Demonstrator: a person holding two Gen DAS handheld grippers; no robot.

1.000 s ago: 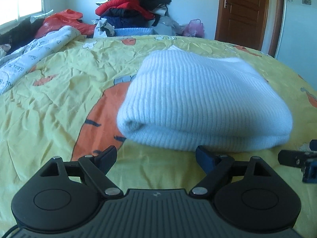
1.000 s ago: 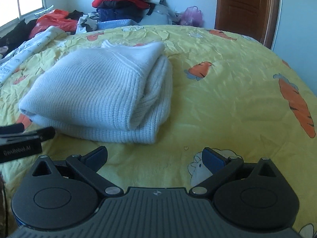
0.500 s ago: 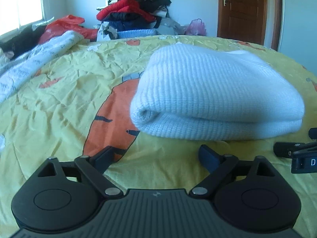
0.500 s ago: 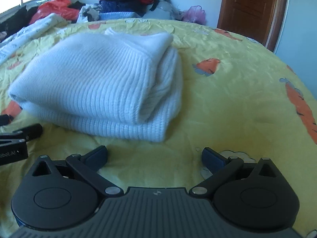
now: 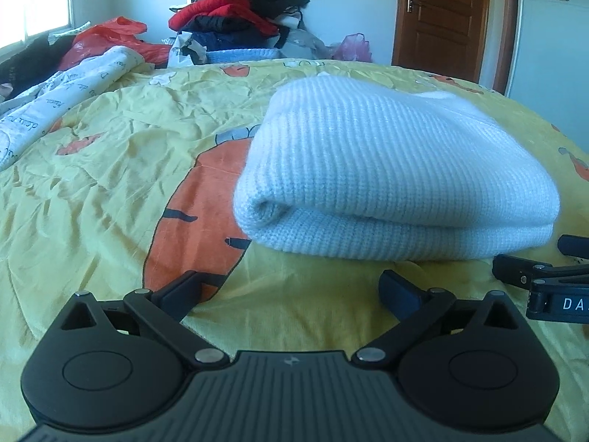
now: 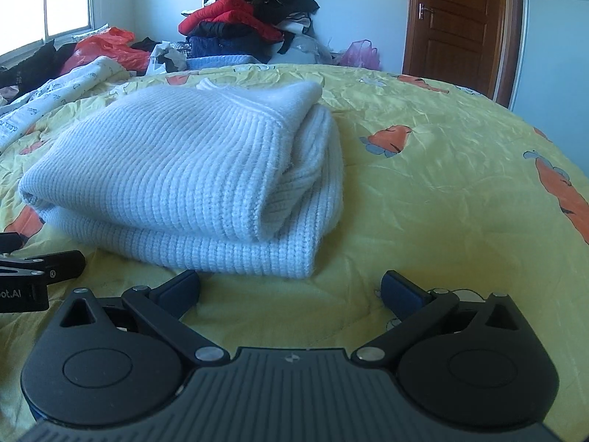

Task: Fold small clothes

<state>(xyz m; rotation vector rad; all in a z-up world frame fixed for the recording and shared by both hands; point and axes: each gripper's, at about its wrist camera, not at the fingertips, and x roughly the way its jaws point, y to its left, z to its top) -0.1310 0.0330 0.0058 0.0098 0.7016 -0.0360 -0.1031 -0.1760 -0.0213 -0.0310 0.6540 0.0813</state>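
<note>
A white ribbed knit sweater lies folded in a thick bundle on the yellow carrot-print bedspread. It also shows in the right wrist view, with its folded edges facing me. My left gripper is open and empty, just short of the bundle's near left edge. My right gripper is open and empty, just short of the bundle's near right corner. The right gripper's fingers show at the right edge of the left wrist view.
A heap of red, black and blue clothes stands at the far side of the bed. A white printed quilt lies at the far left under a window. A brown door is at the back right.
Both grippers have dropped lower and drawn a little closer to the folded sweater, which now looks larger in both views. The sweater itself has not moved. Both stay open.
</note>
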